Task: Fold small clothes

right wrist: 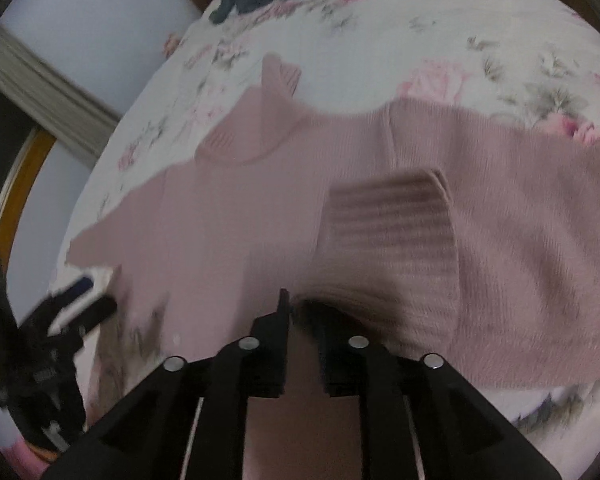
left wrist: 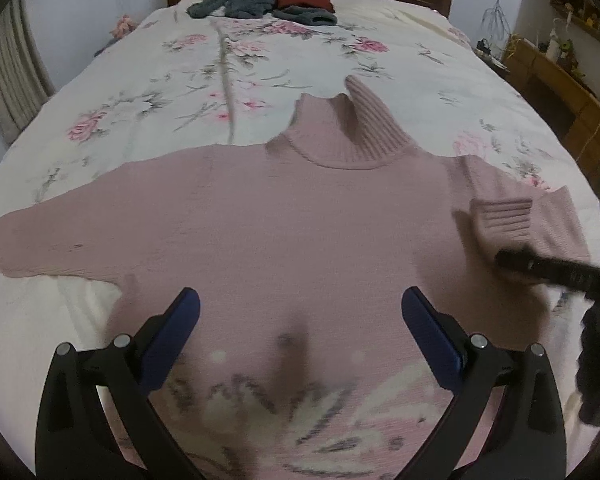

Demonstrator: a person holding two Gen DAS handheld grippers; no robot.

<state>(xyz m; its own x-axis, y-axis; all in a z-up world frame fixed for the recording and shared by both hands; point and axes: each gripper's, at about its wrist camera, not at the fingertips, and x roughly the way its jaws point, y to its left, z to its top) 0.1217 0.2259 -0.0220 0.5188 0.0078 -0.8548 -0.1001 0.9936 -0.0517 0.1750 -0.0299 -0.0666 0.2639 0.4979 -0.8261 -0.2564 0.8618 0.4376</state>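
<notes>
While my left tongs (left wrist: 300, 312) hover apart over the pink sweater (left wrist: 280, 208), my right tongs (right wrist: 300, 312) pinch its folded sleeve (right wrist: 392, 240); grip blurred, hem cut off.

Pink turtleneck sweater (left wrist: 284, 208) is lying flat, front up, on the bed; one sleeve (ribbed cuff (right wrist: 388, 224)) is lying folded across its chest.

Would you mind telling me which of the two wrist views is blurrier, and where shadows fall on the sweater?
Right wrist view: blurrier throughout, sweater knit and floral bedspread smeared, dark shadow under the folded cuff near the right gripper. Left wrist view: collar and bedspread fairly crisp, near hem pattern soft, a shadow between the open left gripper's fingers; strong fisheye curvature in both.
</notes>
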